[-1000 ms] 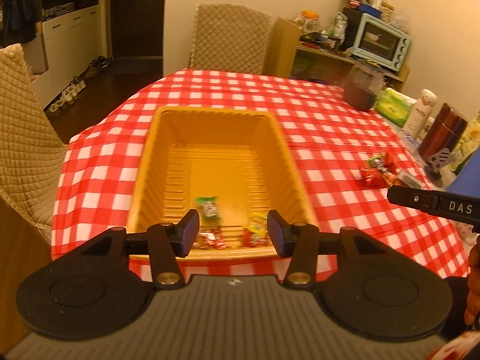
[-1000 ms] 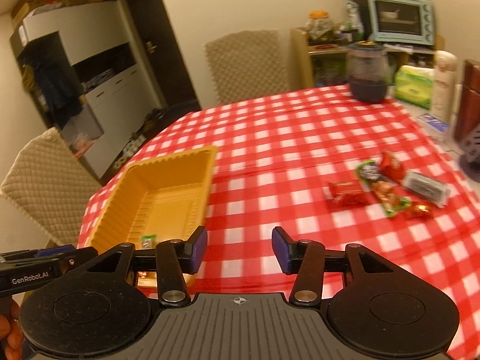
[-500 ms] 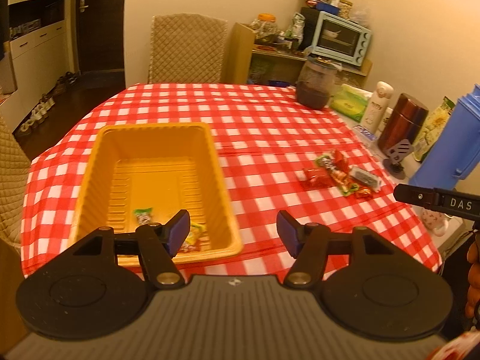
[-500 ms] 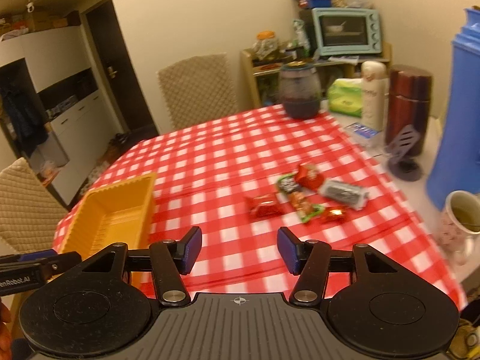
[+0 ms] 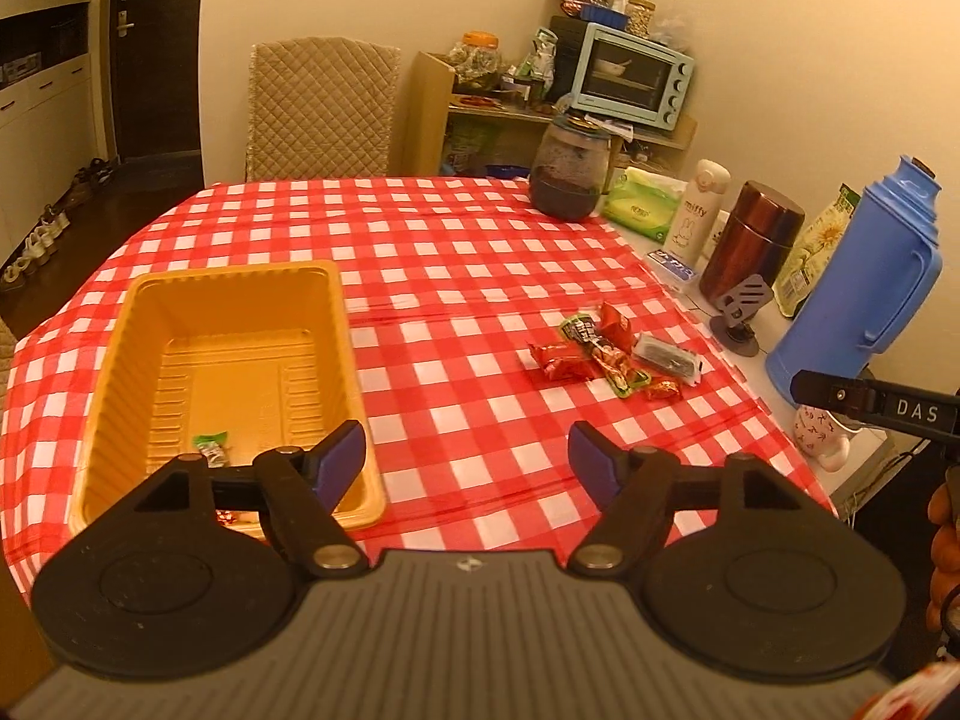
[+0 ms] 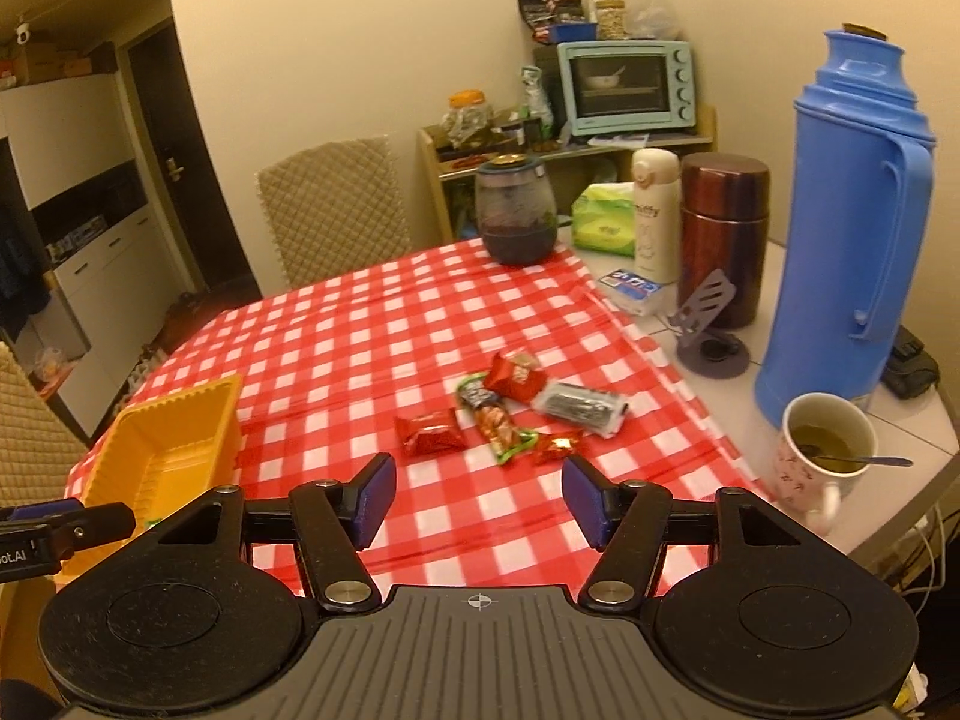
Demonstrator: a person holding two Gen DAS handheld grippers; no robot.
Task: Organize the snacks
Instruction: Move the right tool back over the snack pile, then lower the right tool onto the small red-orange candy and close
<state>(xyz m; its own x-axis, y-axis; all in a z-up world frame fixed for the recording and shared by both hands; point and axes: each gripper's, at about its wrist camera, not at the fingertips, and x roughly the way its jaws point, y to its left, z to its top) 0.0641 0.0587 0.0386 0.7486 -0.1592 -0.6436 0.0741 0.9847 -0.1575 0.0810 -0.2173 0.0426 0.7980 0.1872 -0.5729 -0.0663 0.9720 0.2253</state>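
An orange tray (image 5: 138,324) (image 6: 216,414) sits on the left of the red checked table. It holds a green-wrapped snack (image 5: 210,447) and another snack mostly hidden behind my left finger. Several loose snacks lie right of centre: a red packet (image 5: 555,360) (image 6: 429,432), a green-edged bar (image 5: 606,354) (image 6: 495,420), a dark packet (image 5: 666,357) (image 6: 579,405) and a small red candy (image 5: 663,387) (image 6: 555,444). My left gripper (image 5: 465,459) is open and empty above the table's near edge. My right gripper (image 6: 477,495) is open and empty, just short of the snacks.
A blue thermos (image 6: 852,228), a mug with a spoon (image 6: 822,450), a brown canister (image 6: 723,228), a white bottle (image 6: 654,210), a phone stand (image 6: 708,324) and a dark jar (image 6: 516,210) stand along the table's right side. A quilted chair (image 5: 324,108) stands behind.
Both grippers have swung right, from over the tray toward the loose snacks, and both have opened wider.
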